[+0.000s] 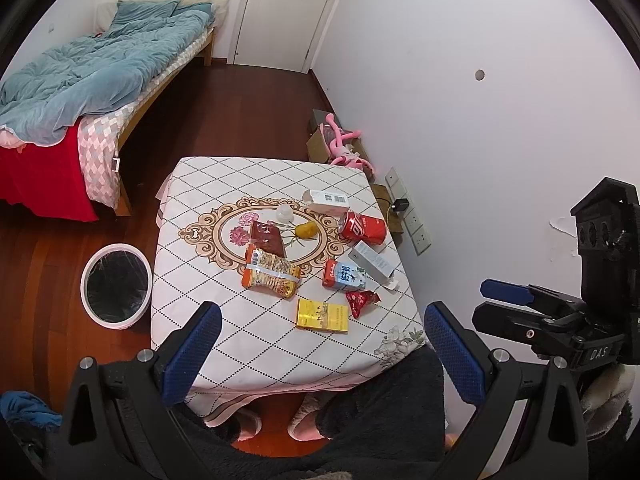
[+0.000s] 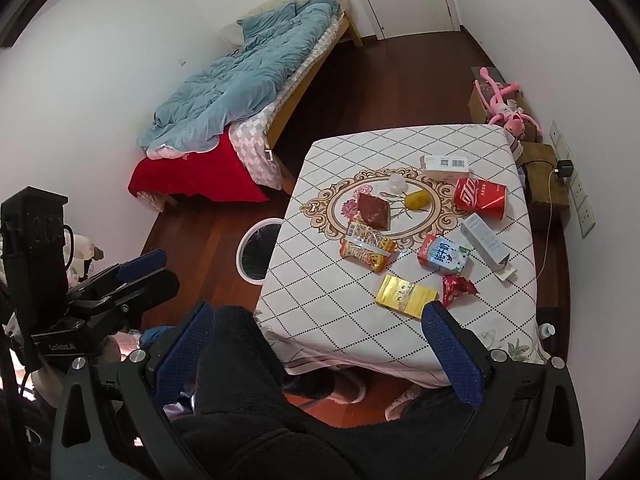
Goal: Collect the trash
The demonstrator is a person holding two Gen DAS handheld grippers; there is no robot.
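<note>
Bedroom: cloth-covered bench (image 1: 224, 344) strewn with trash, including red cola can (image 1: 362, 227) and gold box (image 1: 322, 316); bin (image 1: 116, 282) on floor alongside; left gripper (image 1: 322, 354) and right gripper (image 2: 318, 356) spread wide, empty.

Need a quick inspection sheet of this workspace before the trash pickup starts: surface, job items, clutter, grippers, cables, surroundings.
Surface: table under a diamond-pattern cloth.
Job's things: red can on its side, yellow box, snack bag, milk carton, red wrapper, all on the cloth; bin on the floor beside the table, black liner.
Clutter: two white boxes, brown packet, yellow lump, also on the cloth.
Grippers: left gripper and right gripper open, holding nothing, short of the table.
Cables: charger plugged into the wall, lead hanging.
Surroundings: bed, door, pink toy.
</note>
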